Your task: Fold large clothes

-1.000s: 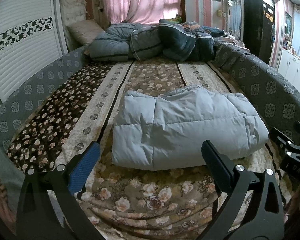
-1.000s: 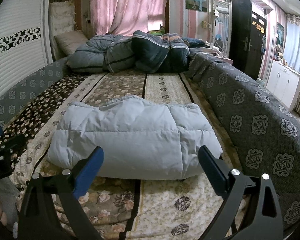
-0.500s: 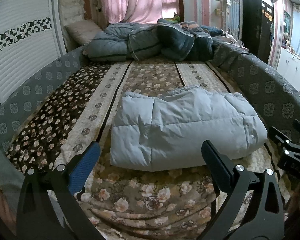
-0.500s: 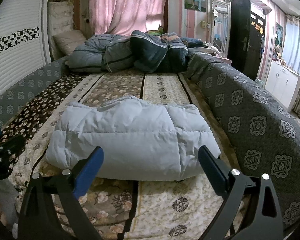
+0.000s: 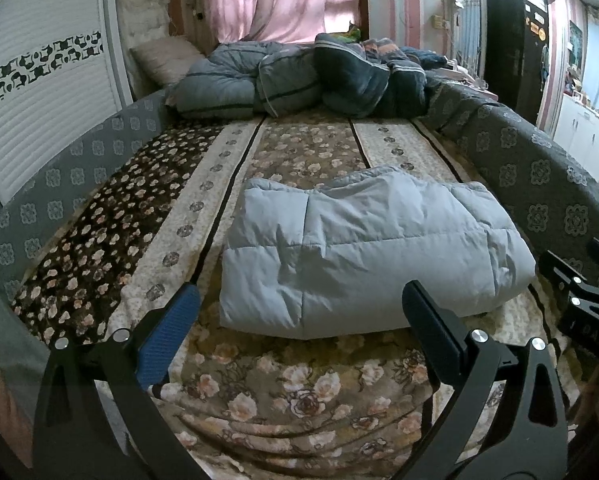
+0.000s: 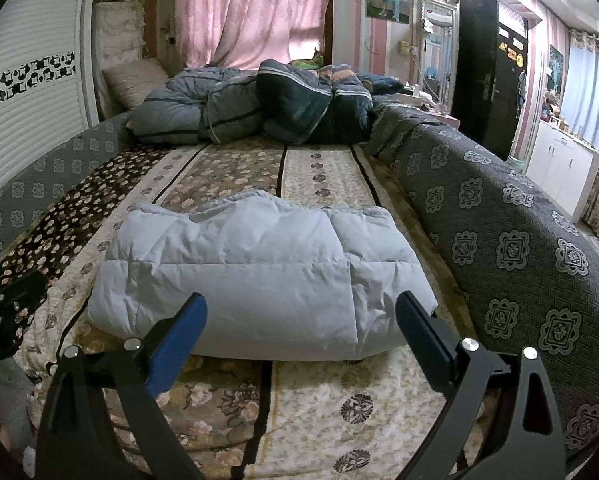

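A pale blue puffer jacket (image 5: 363, 252) lies folded into a thick rectangle on the floral bedspread (image 5: 299, 380); it also shows in the right wrist view (image 6: 259, 280). My left gripper (image 5: 299, 312) is open and empty, held just short of the jacket's near edge. My right gripper (image 6: 299, 316) is open and empty, also just short of the near edge. The right gripper's body (image 5: 583, 300) shows at the right edge of the left wrist view, and the left gripper's body (image 6: 3, 312) at the left edge of the right wrist view.
A heap of dark blue quilts (image 5: 307, 76) and a pillow (image 5: 163, 56) lie at the bed's far end. A grey patterned cover (image 6: 519, 240) drapes the bed's right side. A white slatted wardrobe (image 5: 39, 100) stands left. A black door (image 6: 483, 72) is far right.
Both grippers have drawn back slightly from the jacket and stay open. The jacket has not moved.
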Action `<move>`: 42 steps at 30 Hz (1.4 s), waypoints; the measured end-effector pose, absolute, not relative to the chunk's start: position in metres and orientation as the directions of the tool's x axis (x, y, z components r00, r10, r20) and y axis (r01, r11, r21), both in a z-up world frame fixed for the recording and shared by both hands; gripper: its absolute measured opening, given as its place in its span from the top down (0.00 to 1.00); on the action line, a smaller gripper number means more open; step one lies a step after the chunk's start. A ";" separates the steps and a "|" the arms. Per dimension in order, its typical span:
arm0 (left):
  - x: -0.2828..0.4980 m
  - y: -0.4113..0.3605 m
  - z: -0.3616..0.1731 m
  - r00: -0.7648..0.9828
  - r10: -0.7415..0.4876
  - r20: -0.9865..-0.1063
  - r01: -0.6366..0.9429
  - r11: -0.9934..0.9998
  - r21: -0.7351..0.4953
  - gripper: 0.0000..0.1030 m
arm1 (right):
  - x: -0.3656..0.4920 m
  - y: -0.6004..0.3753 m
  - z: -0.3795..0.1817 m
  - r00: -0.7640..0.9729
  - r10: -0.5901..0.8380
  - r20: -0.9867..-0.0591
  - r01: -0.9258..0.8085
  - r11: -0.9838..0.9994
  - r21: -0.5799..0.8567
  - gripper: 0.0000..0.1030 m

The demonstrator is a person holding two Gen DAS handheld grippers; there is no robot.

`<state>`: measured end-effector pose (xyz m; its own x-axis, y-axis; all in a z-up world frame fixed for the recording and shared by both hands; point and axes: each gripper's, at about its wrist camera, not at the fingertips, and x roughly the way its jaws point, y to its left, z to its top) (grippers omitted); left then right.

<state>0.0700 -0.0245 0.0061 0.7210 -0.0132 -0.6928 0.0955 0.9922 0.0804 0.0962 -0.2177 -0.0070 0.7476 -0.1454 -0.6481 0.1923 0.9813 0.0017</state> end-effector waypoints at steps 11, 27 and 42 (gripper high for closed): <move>0.070 -0.025 0.005 0.720 -0.014 -0.694 0.098 0.992 0.083 0.03 | 0.097 -0.223 -0.010 0.747 -0.152 -0.647 0.204 0.979 0.005 0.08; 0.071 -0.023 0.003 0.720 -0.014 -0.693 0.100 0.991 0.085 0.03 | 0.097 -0.223 -0.012 0.745 -0.155 -0.649 0.204 0.979 0.000 0.08; 0.070 -0.027 0.009 0.714 -0.028 -0.700 0.103 0.992 0.066 0.03 | 0.097 -0.221 -0.011 0.748 -0.157 -0.645 0.204 0.979 -0.001 0.08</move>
<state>0.0704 -0.0266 0.0095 0.7138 -0.0276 -0.6998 0.1032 0.9925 0.0661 0.0971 -0.2207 -0.0112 0.7476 -0.1566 -0.6454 0.2044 0.9789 -0.0007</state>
